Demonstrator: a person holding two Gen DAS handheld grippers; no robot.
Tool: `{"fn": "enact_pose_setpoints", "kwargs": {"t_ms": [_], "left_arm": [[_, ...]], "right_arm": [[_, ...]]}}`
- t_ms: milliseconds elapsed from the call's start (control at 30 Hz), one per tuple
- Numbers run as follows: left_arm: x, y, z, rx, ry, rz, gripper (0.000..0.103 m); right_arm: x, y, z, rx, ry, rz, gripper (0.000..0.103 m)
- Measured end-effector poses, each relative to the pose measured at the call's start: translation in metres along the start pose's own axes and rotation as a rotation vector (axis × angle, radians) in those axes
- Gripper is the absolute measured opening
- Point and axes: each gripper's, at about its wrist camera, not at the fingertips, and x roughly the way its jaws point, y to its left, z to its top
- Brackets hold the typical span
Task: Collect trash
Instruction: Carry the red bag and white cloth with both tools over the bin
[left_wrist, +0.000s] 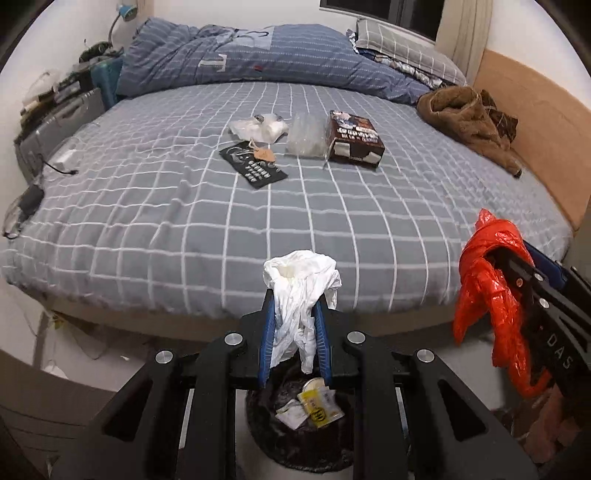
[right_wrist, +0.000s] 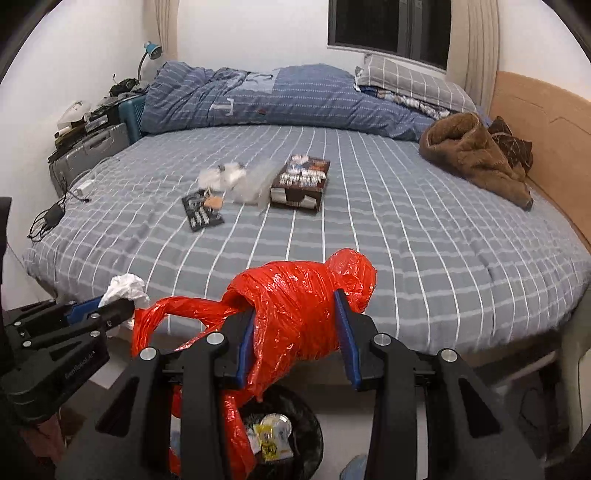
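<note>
Bin (left_wrist: 295, 439) sat right under both grippers, L (left_wrist: 293, 317) pinching tissue (left_wrist: 301, 291), R (right_wrist: 295, 325) pinching red bag (right_wrist: 295, 306); drop step, next: spread jaws over bin.

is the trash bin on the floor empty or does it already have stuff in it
Not empty. The trash bin, lined in black, already holds a yellow wrapper, a round lid and a white scrap, below the left tongs gripping white tissue.

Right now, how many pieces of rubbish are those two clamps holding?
2. The left gripper grips a crumpled white tissue; the right gripper grips a crumpled orange-red plastic bag. Both hang above the black bin.
</note>
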Motion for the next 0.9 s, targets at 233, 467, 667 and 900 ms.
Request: {"fn": "enact_pose_setpoints", "kwargs": {"t_ms": [233, 467, 667, 900], "left_arm": [[-0.028, -0.01, -0.018, 0.005, 0.012, -0.022, 0.019], [-0.035, -0.009, -0.039, -0.02, 0.056, -0.036, 0.019], [-0.012, 0.0, -0.067, -0.023, 0.109, -0.022, 0.019], [0.023, 0.012, -0.091, -0.047, 0.142, -0.047, 0.019]], "right_arm": [[-0.029, -0.005, -0.016, 0.028, 0.011, -0.003, 0.035], [-0.035, -0.004, -0.044, 0.029, 0.074, 0.004, 0.034], [-0.013, -0.003, -0.074, 0.033, 0.142, 0.005, 0.035], [0.031, 0.007, -0.106, -0.01, 0.216, 0.007, 0.035]]}}
